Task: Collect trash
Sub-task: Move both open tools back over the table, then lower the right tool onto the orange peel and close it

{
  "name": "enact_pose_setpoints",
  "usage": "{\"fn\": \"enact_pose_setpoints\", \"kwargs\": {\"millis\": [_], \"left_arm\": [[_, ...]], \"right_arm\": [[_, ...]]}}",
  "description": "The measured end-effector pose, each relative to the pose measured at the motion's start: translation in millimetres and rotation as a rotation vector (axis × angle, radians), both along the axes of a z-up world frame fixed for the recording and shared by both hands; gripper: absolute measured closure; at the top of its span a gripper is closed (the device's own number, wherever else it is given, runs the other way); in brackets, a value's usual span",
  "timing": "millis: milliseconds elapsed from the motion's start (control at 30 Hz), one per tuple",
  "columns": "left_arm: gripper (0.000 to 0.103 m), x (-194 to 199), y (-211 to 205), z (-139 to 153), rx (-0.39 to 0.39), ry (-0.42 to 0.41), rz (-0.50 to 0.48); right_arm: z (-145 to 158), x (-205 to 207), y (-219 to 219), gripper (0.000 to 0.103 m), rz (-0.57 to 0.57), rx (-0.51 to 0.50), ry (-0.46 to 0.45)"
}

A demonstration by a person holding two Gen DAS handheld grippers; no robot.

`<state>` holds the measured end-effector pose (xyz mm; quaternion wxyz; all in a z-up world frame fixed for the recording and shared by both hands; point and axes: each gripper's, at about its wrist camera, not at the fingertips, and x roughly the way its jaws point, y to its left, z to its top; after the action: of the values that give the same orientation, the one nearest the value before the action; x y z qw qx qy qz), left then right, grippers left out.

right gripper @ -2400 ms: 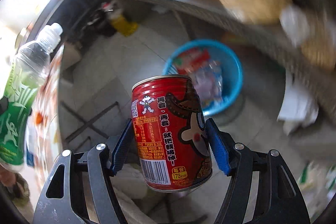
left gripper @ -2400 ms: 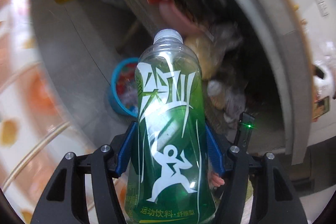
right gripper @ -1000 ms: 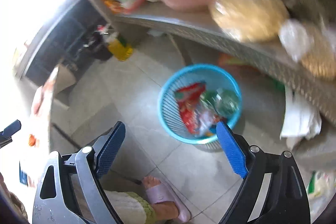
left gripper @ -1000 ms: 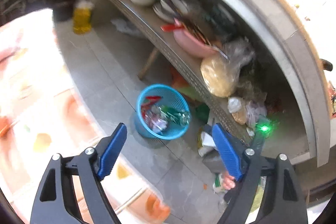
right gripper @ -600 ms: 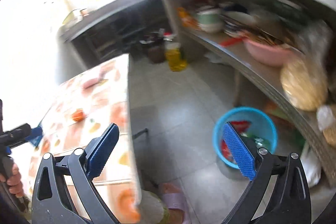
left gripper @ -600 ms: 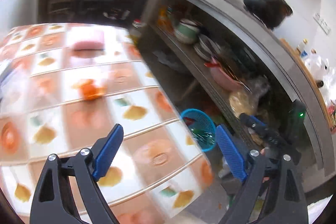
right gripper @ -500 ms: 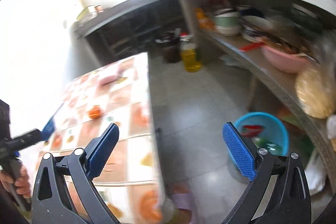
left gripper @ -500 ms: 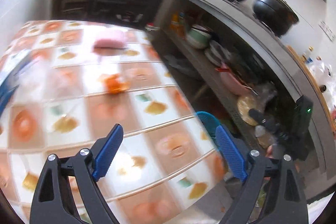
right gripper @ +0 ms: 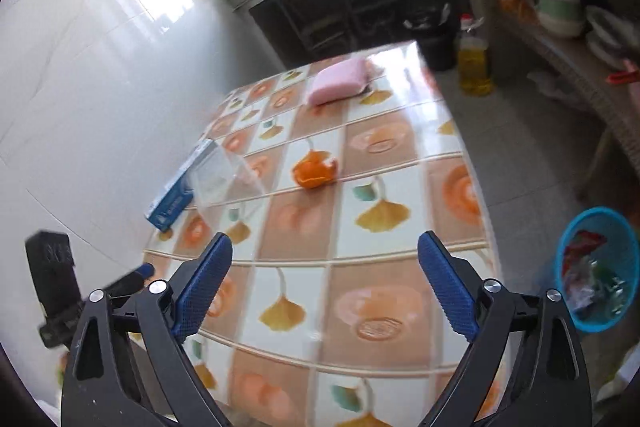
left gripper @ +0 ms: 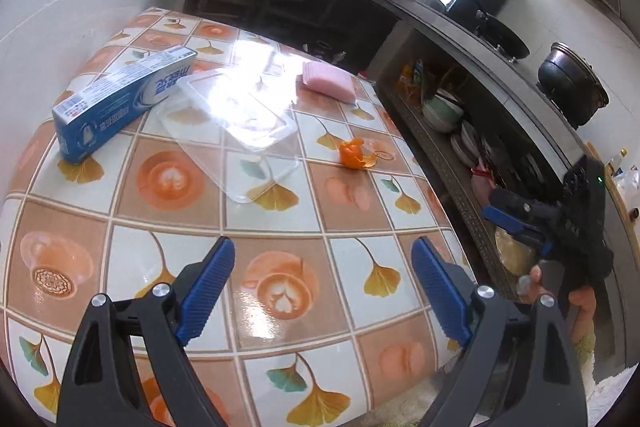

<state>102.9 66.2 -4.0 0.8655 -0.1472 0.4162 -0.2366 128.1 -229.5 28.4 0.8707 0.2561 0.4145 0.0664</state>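
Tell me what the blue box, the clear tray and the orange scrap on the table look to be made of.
Blue box: probably printed cardboard with a slight sheen; sharp folded edges and printed text.
Clear tray: thin transparent plastic, glossy; the tablecloth pattern shows through and window glare sits on it.
Orange scrap: likely citrus peel, matte and curled with a ragged edge; too small to be sure.

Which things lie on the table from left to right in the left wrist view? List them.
Blue box → clear plastic tray → pink sponge → orange peel.
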Motion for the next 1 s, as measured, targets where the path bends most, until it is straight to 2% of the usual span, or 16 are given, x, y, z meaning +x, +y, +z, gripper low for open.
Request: {"fn": "enact_pose_setpoints", "kwargs": {"millis": [200, 367, 600, 933, 1000], "left_arm": [[0.015, 11, 7, -7, -0.038, 0.004, -0.007], [0.015, 21, 10, -14, -0.056, 0.009, -0.003], [0.015, 32, 16, -21, -0.058, 0.016, 0.012], [0.015, 38, 17, -26, -0.048, 0.033, 0.02], [0.015, 39, 15, -26, -0.044, 0.035, 0.022]], "right_arm": [[-34, 63, 3, 0.036, -0.024, 0.166, 0.147], [-55, 105, 6, 0.045, -0.079, 0.097, 0.212], [-68, 132, 28, 0.059, -0.034, -0.04, 0.244], [-69, 139, 60, 0.078, 0.035, -0.252, 0.175], [-68, 138, 62, 0.086, 0.041, -0.284, 0.161]]}}
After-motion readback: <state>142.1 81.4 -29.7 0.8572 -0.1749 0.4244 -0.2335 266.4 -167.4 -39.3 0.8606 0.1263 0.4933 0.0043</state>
